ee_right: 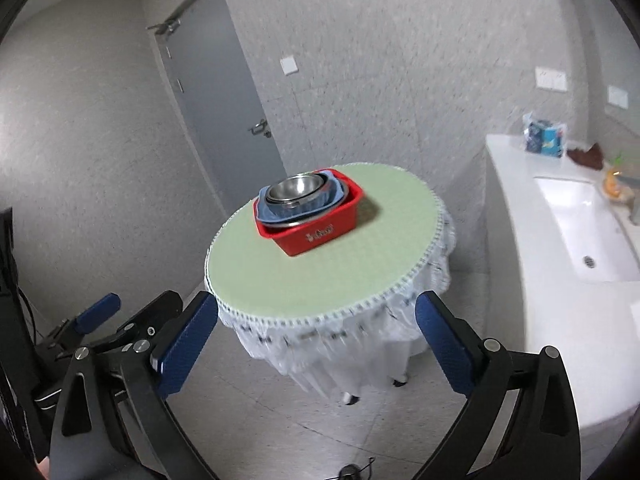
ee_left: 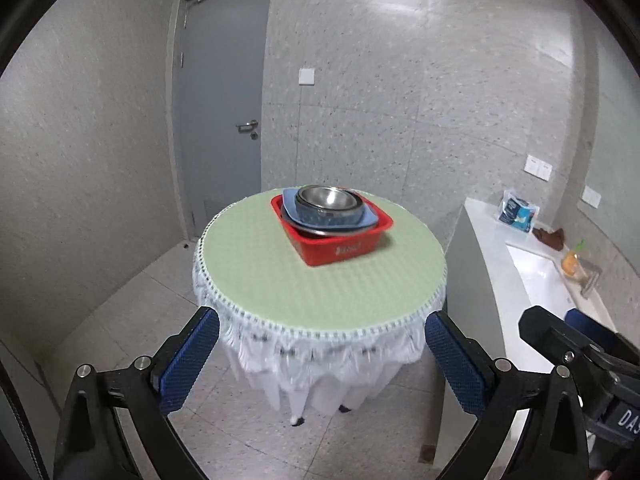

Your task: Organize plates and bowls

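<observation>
The left gripper point(ee_left: 322, 330) hangs released and holds nothing, short of the round table point(ee_left: 280, 280). On the table, bowls point(ee_left: 326, 200) and plates sit nested in a red tub point(ee_left: 340, 246). The right gripper point(ee_right: 316, 312) is likewise spread and unladen. The stack looks untouched; reaching in comes next.

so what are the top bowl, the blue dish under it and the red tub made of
The top bowl looks like stainless steel: grey, shiny, with bright reflections inside. The blue dish seems to be matte plastic, evenly coloured with soft rounded corners, though ceramic can't be ruled out. The red tub is probably moulded plastic: slightly glossy, thin rim, pale lettering on its side.
</observation>
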A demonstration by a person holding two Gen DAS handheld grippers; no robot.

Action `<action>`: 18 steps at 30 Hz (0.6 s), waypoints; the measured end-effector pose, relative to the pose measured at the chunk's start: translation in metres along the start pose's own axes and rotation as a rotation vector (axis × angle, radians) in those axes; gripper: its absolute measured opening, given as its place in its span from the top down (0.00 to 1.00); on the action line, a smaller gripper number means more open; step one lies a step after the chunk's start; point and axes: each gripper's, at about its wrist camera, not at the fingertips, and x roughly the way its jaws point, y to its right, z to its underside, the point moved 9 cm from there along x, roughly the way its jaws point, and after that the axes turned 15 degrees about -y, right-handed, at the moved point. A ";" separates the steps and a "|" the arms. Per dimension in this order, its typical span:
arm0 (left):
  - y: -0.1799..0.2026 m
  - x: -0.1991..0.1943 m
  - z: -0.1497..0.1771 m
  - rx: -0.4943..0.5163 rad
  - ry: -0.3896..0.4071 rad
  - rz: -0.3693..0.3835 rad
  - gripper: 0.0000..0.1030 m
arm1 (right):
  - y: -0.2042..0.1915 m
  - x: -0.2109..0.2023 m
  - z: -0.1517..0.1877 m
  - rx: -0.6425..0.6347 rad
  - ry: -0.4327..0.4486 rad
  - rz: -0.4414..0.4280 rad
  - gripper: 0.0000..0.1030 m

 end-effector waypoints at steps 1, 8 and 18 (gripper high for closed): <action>0.001 -0.010 0.011 0.004 0.005 -0.002 0.01 | 0.001 -0.007 0.007 -0.002 0.006 0.007 0.00; 0.020 -0.109 0.111 0.007 0.078 -0.020 0.01 | -0.001 -0.082 0.076 -0.020 0.072 0.056 0.00; 0.013 -0.206 0.200 0.012 0.165 -0.014 0.01 | -0.020 -0.152 0.129 -0.054 0.163 0.100 0.00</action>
